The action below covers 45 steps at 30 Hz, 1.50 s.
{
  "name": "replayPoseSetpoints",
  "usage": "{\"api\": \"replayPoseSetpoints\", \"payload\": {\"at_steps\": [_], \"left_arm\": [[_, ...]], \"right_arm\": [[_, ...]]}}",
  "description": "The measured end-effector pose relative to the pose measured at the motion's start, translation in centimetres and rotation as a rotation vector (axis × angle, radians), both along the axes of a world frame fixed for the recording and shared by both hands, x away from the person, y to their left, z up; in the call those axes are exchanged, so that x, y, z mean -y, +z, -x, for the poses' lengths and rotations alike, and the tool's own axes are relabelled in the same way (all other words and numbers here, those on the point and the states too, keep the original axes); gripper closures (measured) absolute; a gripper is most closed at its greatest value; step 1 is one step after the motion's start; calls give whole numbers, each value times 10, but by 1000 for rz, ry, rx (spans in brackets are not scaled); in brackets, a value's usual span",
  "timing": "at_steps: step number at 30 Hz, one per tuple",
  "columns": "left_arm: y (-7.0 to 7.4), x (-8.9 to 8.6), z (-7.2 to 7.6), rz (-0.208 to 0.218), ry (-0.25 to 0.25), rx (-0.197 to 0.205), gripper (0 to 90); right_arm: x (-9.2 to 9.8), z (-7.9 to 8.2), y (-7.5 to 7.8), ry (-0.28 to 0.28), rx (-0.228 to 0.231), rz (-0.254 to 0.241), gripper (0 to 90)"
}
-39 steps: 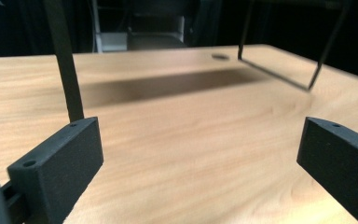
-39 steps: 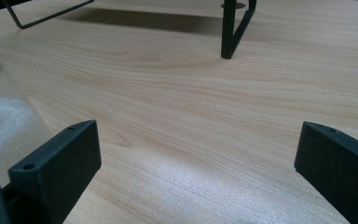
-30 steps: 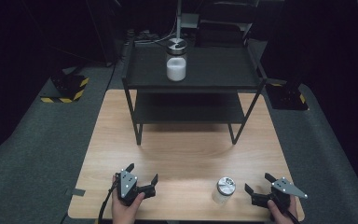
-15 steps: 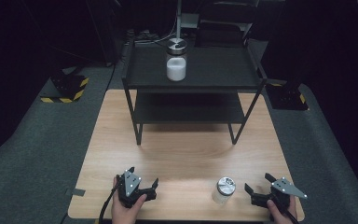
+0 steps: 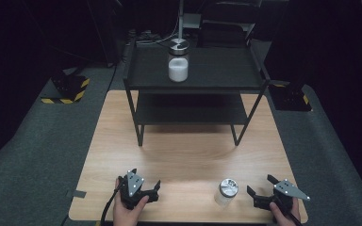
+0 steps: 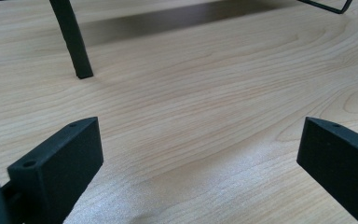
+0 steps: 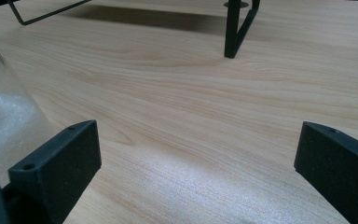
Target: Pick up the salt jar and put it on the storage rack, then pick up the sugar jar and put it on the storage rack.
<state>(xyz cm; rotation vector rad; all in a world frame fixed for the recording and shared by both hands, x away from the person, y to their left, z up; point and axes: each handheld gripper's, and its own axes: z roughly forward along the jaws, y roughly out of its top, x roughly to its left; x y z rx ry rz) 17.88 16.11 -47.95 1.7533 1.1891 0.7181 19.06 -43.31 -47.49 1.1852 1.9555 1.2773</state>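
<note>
My right tongs sit at the near right of the table, jaws spread wide and empty. My left tongs rest at the near left, just as wide and empty. The jar nearest my right tongs stands upright just to their left, apart from them, metal lid on top, white grains inside. I judge the step in hand is taking that jar. I should swing the right tongs left until the glass body sits squarely between the jaws, stay low, then close below the lid. The right gripper view puts the jar off beside the left jaw, not between them. The high view alone gives me the shelf rack far back, with a second jar on top.
</note>
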Motion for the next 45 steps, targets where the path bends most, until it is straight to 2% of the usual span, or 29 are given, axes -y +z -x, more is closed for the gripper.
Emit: {"api": "replayPoseSetpoints", "payload": {"at_steps": [3,15,20,23,27,32,37,45], "left_arm": [[0,-1,0,10,0,-3,5],[0,1,0,4,-5,-5,6],[-1,-2,0,16,-14,-1,7],[-1,-5,0,33,-15,-4,6],[0,-6,-3,35,-23,-16,6],[0,-4,-3,15,-45,-4,6],[0,-3,-1,15,-50,-2,6],[-1,-8,-4,43,-60,-15,6]], "right_arm": [[0,-1,0,5,-1,1,1],[-1,2,-1,-11,8,-5,0],[-2,-1,1,-15,-10,-5,1],[-3,0,0,-14,0,-3,1],[-1,1,-1,-19,0,-14,1],[0,4,-2,-11,10,-12,1],[2,6,-3,-14,17,-20,0],[4,9,-4,-18,39,-22,1]]}}
